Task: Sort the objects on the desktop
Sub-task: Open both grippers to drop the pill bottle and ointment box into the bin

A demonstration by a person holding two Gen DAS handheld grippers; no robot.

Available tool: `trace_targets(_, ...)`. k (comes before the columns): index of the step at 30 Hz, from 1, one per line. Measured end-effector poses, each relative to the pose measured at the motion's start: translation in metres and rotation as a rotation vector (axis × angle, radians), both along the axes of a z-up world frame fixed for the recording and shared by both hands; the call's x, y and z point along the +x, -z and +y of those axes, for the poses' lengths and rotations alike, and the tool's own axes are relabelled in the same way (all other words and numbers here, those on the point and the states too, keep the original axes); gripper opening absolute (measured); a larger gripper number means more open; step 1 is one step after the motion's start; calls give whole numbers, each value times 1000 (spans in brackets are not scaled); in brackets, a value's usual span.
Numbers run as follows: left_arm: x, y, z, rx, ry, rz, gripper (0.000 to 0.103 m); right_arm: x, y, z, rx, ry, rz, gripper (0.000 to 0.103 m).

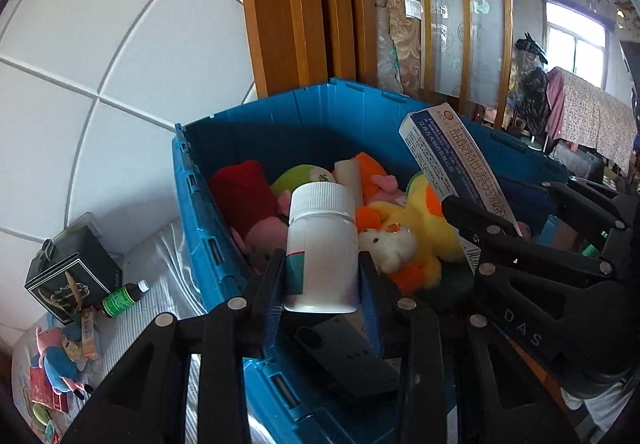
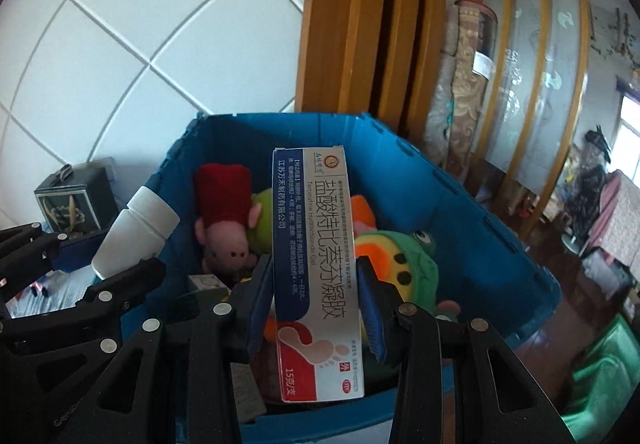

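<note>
Blue crate (image 1: 192,212) holds plush toys: red-dressed pig (image 1: 248,204), yellow duck (image 1: 416,228), green frog (image 2: 412,264); a dark flat device (image 1: 352,360) lies at its near end. Left gripper (image 1: 320,284) fingers clamp a white pill bottle (image 1: 322,244) above the crate. Right gripper (image 2: 316,296) fingers clamp a gel carton (image 2: 316,264), also over the crate.

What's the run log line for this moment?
left fingers: shut on white pill bottle | right fingers: shut on gel box | both over blue crate
</note>
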State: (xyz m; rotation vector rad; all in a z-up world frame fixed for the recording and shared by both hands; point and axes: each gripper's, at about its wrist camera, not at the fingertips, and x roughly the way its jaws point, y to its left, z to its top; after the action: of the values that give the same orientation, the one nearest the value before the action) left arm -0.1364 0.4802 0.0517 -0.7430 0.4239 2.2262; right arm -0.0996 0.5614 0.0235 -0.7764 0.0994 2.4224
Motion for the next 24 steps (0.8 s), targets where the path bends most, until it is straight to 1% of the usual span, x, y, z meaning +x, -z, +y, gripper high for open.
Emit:
trace_targets(3, -2, 7, 7, -34, 2, -25, 34, -1, 10, 7, -9, 6, -30, 39)
trace_targets(9, -7, 21, 7, -61, 2, -65, 34, -7, 22, 21, -10, 7, -57, 39)
trace_targets(12, -6, 20, 3, -46, -2, -69, 34, -9, 25, 23, -14, 6, -62, 39)
trace_targets(19, -9, 22, 7, -55, -17, -66, 35, -6, 24, 23, -9, 1, -60, 39)
trace_targets(20, -9, 22, 6, -56, -19, -64, 39, -4, 23, 22, -6, 3, -59, 39)
trace_targets(21, -8, 21, 5, -54, -18, -61, 46, -2, 22, 22, -4, 6, -57, 40)
trace_targets(22, -8, 21, 4, -49, -18, -58, 49, -1, 21, 22, -3, 7, -55, 41)
trace_targets(23, -7, 20, 3, -43, -20, -54, 56, 0, 20, 22, -3, 8, -52, 44)
trace_targets(24, -6, 18, 1, -36, -21, -48, 60, 3, 19, 21, -2, 10, -48, 46)
